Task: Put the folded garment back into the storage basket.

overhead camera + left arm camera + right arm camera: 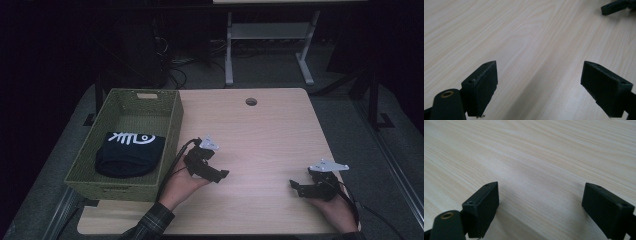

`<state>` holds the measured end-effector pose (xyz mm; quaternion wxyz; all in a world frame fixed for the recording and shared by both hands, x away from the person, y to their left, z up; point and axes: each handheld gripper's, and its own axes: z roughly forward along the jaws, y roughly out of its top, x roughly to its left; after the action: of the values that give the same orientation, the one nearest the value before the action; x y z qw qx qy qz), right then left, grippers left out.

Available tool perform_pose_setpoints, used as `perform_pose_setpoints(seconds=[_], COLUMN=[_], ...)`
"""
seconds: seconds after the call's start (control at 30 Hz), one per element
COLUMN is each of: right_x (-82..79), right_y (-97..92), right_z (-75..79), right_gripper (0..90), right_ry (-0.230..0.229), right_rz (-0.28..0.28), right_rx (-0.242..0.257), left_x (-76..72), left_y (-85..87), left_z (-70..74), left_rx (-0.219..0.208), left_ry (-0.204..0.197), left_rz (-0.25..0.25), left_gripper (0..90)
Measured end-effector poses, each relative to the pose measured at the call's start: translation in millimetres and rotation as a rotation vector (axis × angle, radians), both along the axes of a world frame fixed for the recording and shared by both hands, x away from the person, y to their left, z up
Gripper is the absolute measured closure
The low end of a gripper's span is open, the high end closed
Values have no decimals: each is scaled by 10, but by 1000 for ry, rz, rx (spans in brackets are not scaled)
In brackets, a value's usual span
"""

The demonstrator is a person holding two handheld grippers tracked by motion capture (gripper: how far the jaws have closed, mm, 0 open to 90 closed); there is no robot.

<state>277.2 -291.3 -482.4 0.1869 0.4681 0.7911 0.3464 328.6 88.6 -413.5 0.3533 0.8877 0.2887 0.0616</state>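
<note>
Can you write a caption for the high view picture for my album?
Two open claws, left and right, rest on a wooden table beside a green basket holding folded black cloth.

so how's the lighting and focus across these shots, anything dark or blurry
High view: dim, the floor behind nearly black, yet the table and green basket stay readable. Left gripper view: bright, even light on the wood, the left gripper open, its near pads slightly soft. Right gripper view: pale, slightly washed-out wood grain, a soft shadow between the right gripper jaws.
</note>
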Motion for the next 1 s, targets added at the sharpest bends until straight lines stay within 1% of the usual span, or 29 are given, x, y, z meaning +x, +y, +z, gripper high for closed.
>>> perform_pose_setpoints(seconds=[0.03, 0.07, 0.1, 0.13, 0.17, 0.2, 0.23, 0.27, 0.3, 0.43, 0.47, 0.5, 0.53, 0.63, 0.7, 0.77, 0.8, 0.87, 0.93, 0.97, 1.0], right_x=[0, -1, -1, -1, -1, -1, -1, -1, -1, -2, -2, -2, -2, -2, -2, -2, -2, -2, -2, -2, -2], right_y=[0, 1, 1, 2, 2, 3, 3, 3, 3, 3, 3, 3, 3, 3, 4, 4, 4, 4, 4, 4, 4], right_z=[0, 0, 0, 0, 0, 0, 0, 0, 0, 0, 0, 0, 0, 0, 0, 0, 0, -1, -1, -1, -1], right_gripper=[137, 137, 137, 137, 137, 137, 137, 137, 137, 137, 137, 137, 137, 137, 137, 137, 137, 137, 137, 137, 137], right_ry=[0, 0, 0, 1, 1, 1, 1, 1, 1, 1, 1, 1, 1, 1, 1, 1, 1, 1, -1, -1, -1], right_rz=[0, 0, 0, 1, 1, 1, 1, 2, 2, 4, 4, 4, 4, 4, 5, 5, 5, 7, 10, 11, 11], right_rx=[0, 1, 1, 0, 0, 1, 1, 1, 1, 0, 1, 1, 0, 1, 0, 1, 1, 1, 0, 0, 0], left_x=[0, -4, -4, -10, -10, -7, -9, -17, -17, -23, -26, -30, -38, -41, -47, -47, -48, -61, -64, -84, -84], left_y=[0, -10, -10, -15, -15, -12, -16, -26, -26, -31, -34, -36, -44, -45, -44, -35, -33, -23, -14, 6, 6], left_z=[0, -55, -55, -106, -106, -131, -163, -228, -228, -339, -367, -391, -443, -485, -520, -553, -580, -600, -607, -640, -640], left_rx=[0, 1, 1, -3, -3, -2, -3, 0, 0, 9, 5, 12, 32, 37, 32, 37, 39, 43, 37, 3, 3], left_ry=[0, -2, -2, -11, -11, -21, -24, -18, -18, -27, -24, -30, -46, -49, -54, -58, -61, -92, -96, -113, -113], left_rz=[0, 0, 0, 0, 0, -14, -15, -11, -11, -9, -7, -8, -16, -20, -11, -14, -8, -9, -7, 3, 3], left_gripper=[137, 137, 136, 136, 136, 137, 137, 137, 137, 137, 137, 137, 136, 133, 133, 132, 132, 127, 127, 126, 126])
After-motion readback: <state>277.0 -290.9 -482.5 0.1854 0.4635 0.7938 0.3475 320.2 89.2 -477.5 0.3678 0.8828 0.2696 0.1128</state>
